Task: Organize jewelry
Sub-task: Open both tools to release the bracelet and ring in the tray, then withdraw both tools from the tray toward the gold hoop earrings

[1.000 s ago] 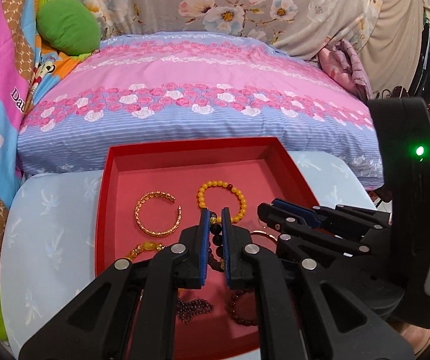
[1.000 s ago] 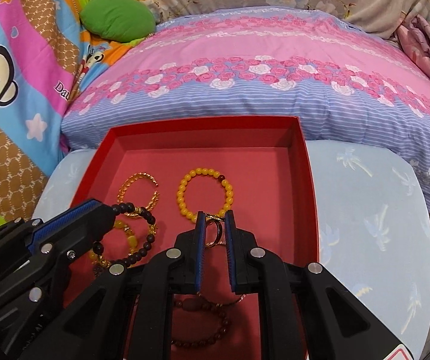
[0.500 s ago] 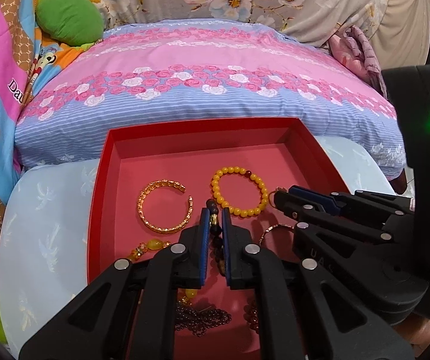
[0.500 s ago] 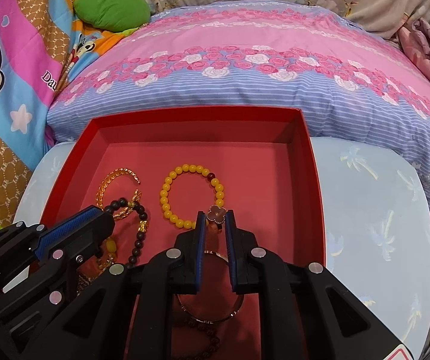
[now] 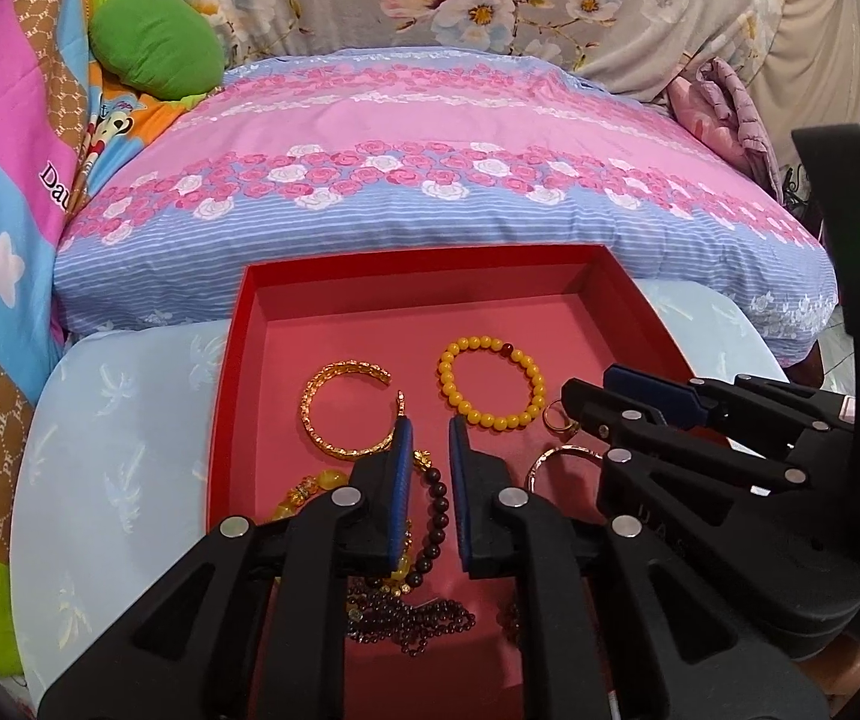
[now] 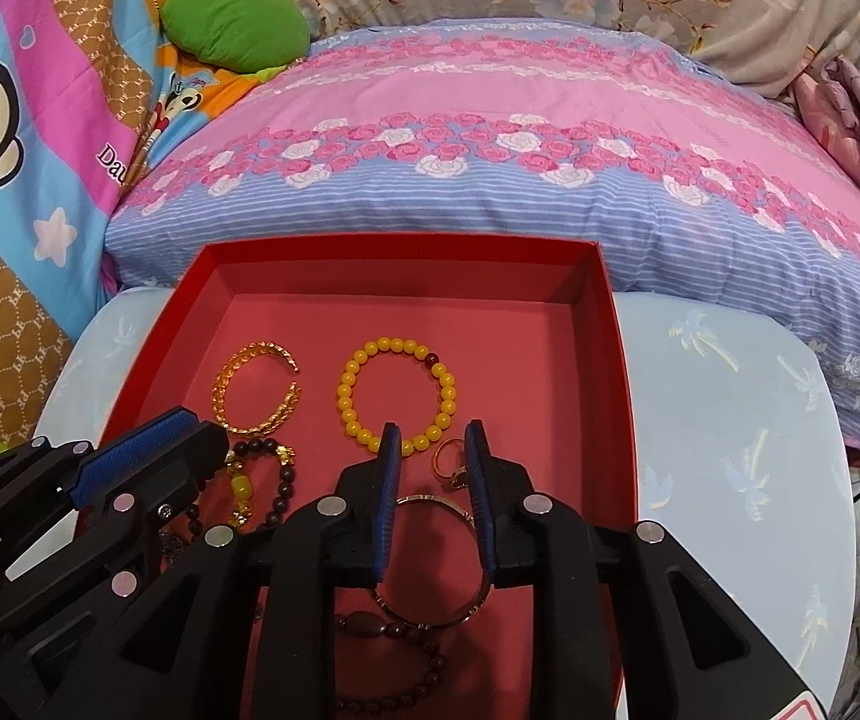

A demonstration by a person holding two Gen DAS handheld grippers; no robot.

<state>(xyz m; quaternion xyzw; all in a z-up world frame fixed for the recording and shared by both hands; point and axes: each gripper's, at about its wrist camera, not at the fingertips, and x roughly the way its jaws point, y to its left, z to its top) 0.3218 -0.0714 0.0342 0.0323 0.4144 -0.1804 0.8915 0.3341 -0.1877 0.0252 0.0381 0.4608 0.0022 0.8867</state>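
Observation:
A red tray (image 5: 231, 396) (image 6: 616, 396) holds a gold cuff (image 5: 345, 408), a yellow bead bracelet (image 5: 493, 381) and other pieces. My left gripper (image 5: 430, 438) hovers low over the tray and its jaws are opening. A dark bead bracelet (image 5: 439, 510) lies loose between them, touching neither pad. My right gripper (image 6: 433, 438) is opening too. A gold ring (image 6: 448, 462) lies on the tray floor between its fingers, close to the right one. A thin bangle (image 6: 436, 564) rests flat below. In the right wrist view the left gripper (image 6: 189, 438) is at the left.
The tray sits on a pale blue cushioned surface (image 6: 730, 420). A pink and blue flowered pillow (image 5: 430, 192) lies just behind it, and a green cushion (image 6: 234, 21) is at the back left. Small dark red beads (image 5: 411, 615) and a brown bead bracelet (image 6: 387, 630) lie near the tray's front.
Both grippers were shut, the left on the dark bead bracelet and the right on the thin bangle. Both have spread their jaws, and the pieces now lie in the tray.

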